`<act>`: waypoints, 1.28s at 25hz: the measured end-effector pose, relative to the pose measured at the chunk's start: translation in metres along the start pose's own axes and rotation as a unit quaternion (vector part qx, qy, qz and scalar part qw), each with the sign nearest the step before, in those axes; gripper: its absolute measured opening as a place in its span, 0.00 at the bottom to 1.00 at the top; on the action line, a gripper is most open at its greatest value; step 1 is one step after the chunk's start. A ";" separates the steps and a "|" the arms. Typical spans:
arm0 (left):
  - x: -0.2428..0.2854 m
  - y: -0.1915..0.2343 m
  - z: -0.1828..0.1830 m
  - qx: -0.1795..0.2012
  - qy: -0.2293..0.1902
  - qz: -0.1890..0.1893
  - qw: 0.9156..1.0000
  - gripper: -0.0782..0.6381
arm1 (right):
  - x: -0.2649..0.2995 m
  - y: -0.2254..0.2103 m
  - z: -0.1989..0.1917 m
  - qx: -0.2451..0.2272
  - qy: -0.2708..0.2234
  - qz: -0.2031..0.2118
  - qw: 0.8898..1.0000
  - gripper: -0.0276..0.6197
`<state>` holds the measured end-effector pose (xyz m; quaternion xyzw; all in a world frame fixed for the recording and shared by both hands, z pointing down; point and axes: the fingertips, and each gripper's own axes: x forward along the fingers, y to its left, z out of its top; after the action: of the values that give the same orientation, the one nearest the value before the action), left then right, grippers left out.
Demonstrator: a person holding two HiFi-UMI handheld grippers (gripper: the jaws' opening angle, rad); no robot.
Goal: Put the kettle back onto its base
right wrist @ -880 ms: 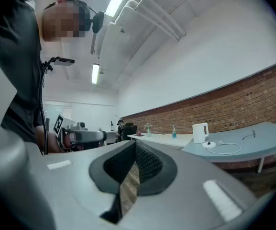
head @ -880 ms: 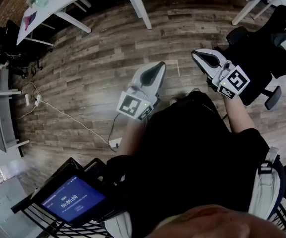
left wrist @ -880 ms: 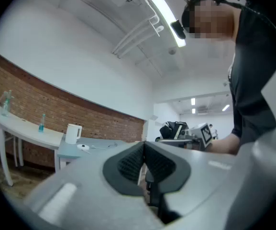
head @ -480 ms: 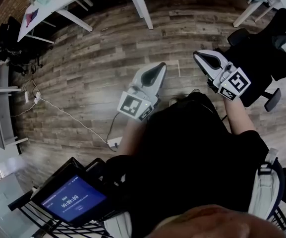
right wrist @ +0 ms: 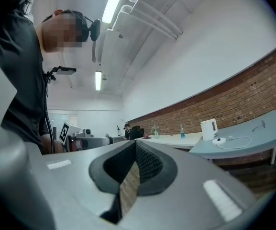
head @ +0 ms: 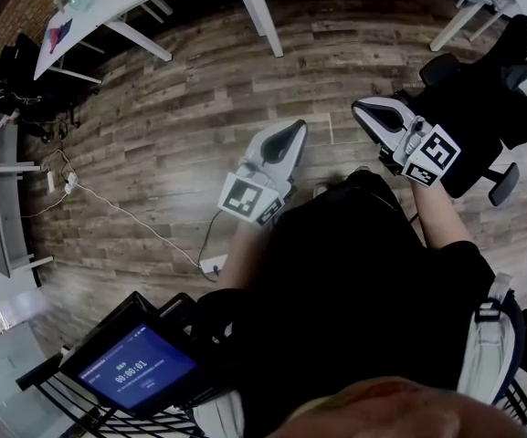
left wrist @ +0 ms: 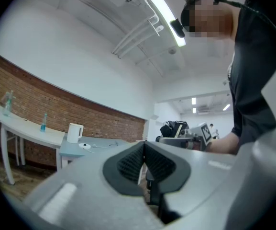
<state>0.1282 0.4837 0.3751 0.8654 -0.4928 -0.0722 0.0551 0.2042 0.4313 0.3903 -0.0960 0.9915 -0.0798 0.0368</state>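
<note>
Left claw [head: 297, 126] and right claw [head: 360, 107] (both closed, empty) hover over open floor [head: 199, 108].

Floor [head: 199, 108] ahead open — table leg [head: 262, 16] beyond, chair [head: 473, 99] crowds rt side.

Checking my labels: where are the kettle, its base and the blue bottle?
kettle [right wrist: 208, 129], right gripper view, middle of its body.
base [right wrist: 219, 141], right gripper view, top of the disc.
blue bottle [right wrist: 182, 132], right gripper view, its lower half.
</note>
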 end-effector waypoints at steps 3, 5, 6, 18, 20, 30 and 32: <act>-0.001 0.000 -0.002 -0.003 -0.001 -0.001 1.000 0.11 | 0.000 0.002 0.000 -0.002 0.002 0.004 1.000 0.05; 0.000 -0.001 -0.006 -0.004 -0.001 -0.003 1.000 0.11 | -0.002 0.003 -0.001 -0.006 0.004 0.006 1.000 0.05; 0.001 -0.001 -0.008 -0.005 -0.001 -0.004 1.000 0.11 | -0.003 0.003 -0.003 -0.007 0.005 0.006 1.000 0.05; 0.020 0.026 -0.019 -0.027 0.004 -0.001 1.000 0.11 | 0.015 -0.024 -0.010 -0.003 0.023 0.009 1.000 0.05; 0.030 0.032 -0.021 -0.025 0.006 0.002 1.000 0.11 | 0.017 -0.036 -0.014 0.001 0.027 0.012 1.000 0.05; 0.087 0.082 -0.009 -0.008 0.014 0.031 0.999 0.11 | 0.071 -0.107 0.008 0.009 0.007 0.062 0.998 0.05; 0.103 0.089 -0.006 -0.011 0.009 0.039 0.999 0.11 | 0.075 -0.123 0.013 0.009 0.007 0.075 0.997 0.05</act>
<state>0.1063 0.3500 0.3882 0.8453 -0.5250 -0.0675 0.0723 0.1543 0.2953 0.3940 -0.0209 0.9954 -0.0865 0.0364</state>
